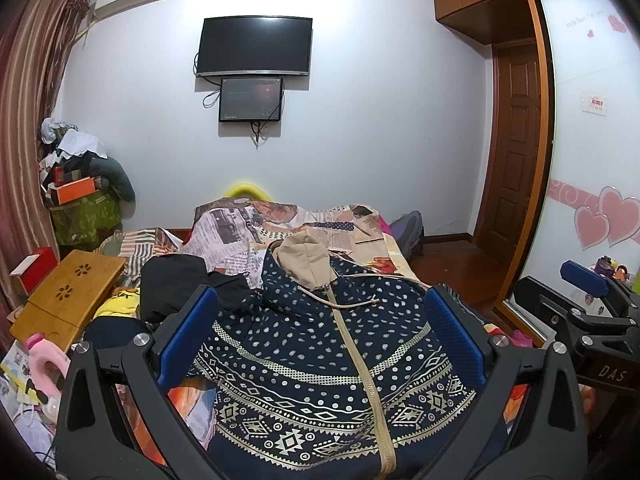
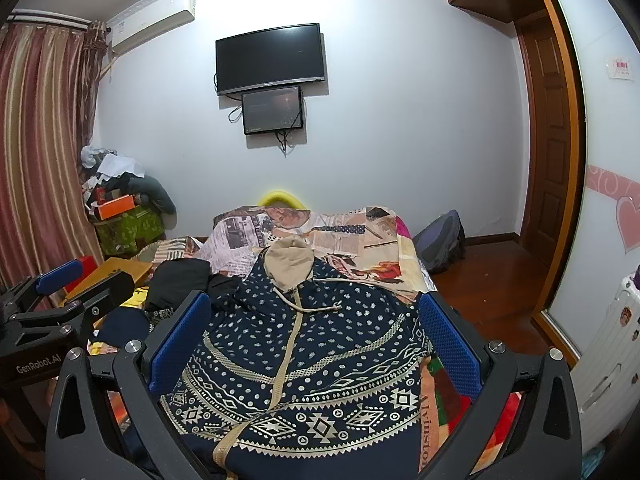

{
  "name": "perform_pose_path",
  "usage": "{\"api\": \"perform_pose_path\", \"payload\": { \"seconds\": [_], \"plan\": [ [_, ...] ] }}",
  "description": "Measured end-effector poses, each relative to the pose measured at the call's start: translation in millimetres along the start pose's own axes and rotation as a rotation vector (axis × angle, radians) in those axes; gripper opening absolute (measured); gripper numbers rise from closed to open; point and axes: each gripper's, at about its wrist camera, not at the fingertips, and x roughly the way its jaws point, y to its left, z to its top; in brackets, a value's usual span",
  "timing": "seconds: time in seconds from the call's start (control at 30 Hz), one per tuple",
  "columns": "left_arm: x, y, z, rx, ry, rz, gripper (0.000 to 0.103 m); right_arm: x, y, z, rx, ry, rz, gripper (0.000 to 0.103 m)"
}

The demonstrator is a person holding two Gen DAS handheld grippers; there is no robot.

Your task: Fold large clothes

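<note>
A navy patterned hooded jacket with a beige zipper and a beige-lined hood lies spread front-up on the bed; it also shows in the right wrist view. My left gripper is open, its blue pads wide apart above the jacket's lower half, holding nothing. My right gripper is open the same way above the jacket, empty. The right gripper shows at the right edge of the left view. The left gripper shows at the left edge of the right view.
The bed has a newspaper-print cover. A black garment lies left of the jacket. A small wooden table and clutter are at the left. A backpack sits on the wood floor right of the bed. A wardrobe door stands right.
</note>
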Motion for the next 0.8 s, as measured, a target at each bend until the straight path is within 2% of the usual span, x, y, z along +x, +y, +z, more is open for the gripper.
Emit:
{"api": "perform_pose_path", "payload": {
  "seconds": [0.2, 0.33, 0.43, 0.63, 0.7, 0.8],
  "plan": [
    [9, 11, 2, -0.012, 0.006, 0.011, 0.103, 7, -1, -1, 0.001, 0.016, -0.007, 0.103],
    [19, 27, 6, -0.026, 0.0, 0.052, 0.103, 15, 0, 0, -0.004, 0.028, -0.018, 0.103],
    [29, 49, 9, -0.054, 0.002, 0.098, 0.103, 21, -1, 1, -0.005, 0.037, -0.027, 0.103],
    [57, 110, 5, -0.109, 0.015, 0.283, 0.103, 45, -7, 7, -0.006, 0.053, -0.065, 0.103],
    [70, 135, 0, -0.145, 0.041, 0.333, 0.103, 53, -10, 9, -0.002, 0.06, -0.07, 0.103],
    [89, 173, -8, -0.204, 0.098, 0.363, 0.103, 69, -14, 12, 0.012, 0.073, -0.079, 0.103]
  ]
}}
